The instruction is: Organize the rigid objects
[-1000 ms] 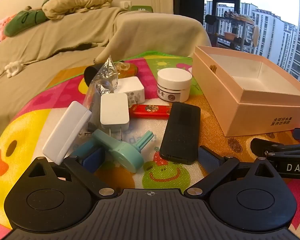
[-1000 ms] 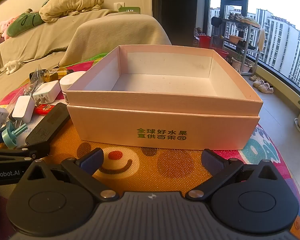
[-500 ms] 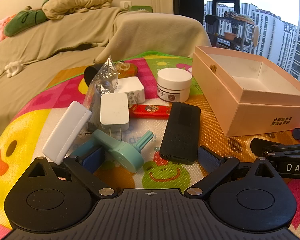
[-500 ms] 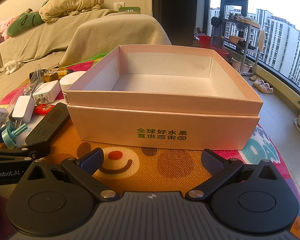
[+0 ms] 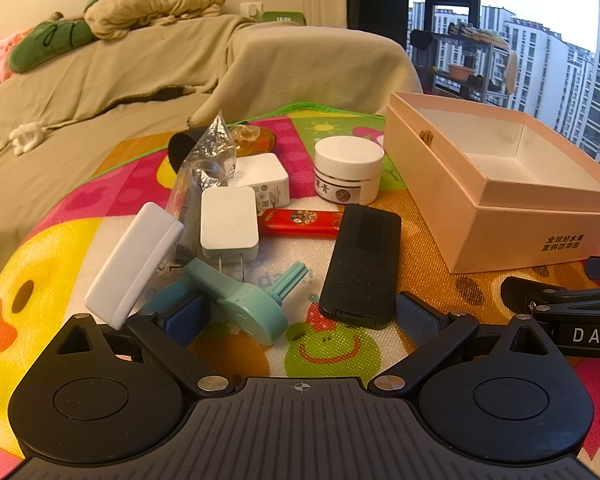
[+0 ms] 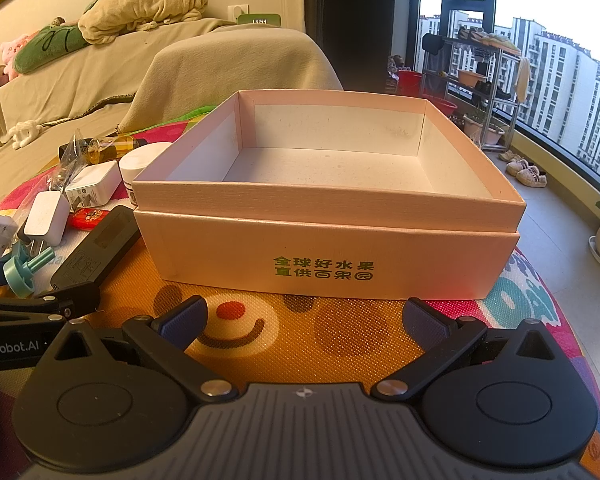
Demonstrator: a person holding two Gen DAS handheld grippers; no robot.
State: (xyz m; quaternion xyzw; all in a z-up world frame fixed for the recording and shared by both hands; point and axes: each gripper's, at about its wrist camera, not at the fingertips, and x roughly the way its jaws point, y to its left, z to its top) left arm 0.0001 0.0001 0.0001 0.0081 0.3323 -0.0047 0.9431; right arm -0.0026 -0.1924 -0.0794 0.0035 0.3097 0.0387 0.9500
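My left gripper [image 5: 302, 314] is open and empty, low over the mat. Just ahead of it lie a teal plastic holder [image 5: 244, 300] and a black remote [image 5: 360, 264]. Behind them are a white flat box [image 5: 134, 260], a white charger plug [image 5: 229, 224], a second white adapter [image 5: 264, 180], a red flat case [image 5: 300, 220], a white cream jar [image 5: 348, 176] and a crinkled clear bag [image 5: 208, 156]. The open pink box [image 6: 328, 200] stands empty right in front of my open, empty right gripper [image 6: 304, 318]. The box also shows in the left wrist view [image 5: 500, 220].
Everything rests on a colourful cartoon mat [image 6: 260, 332]. A covered sofa [image 5: 140, 72] stands behind it, with windows to the right. My right gripper's finger shows at the right of the left wrist view [image 5: 560, 304]. An amber bottle [image 5: 256, 140] lies behind the bag.
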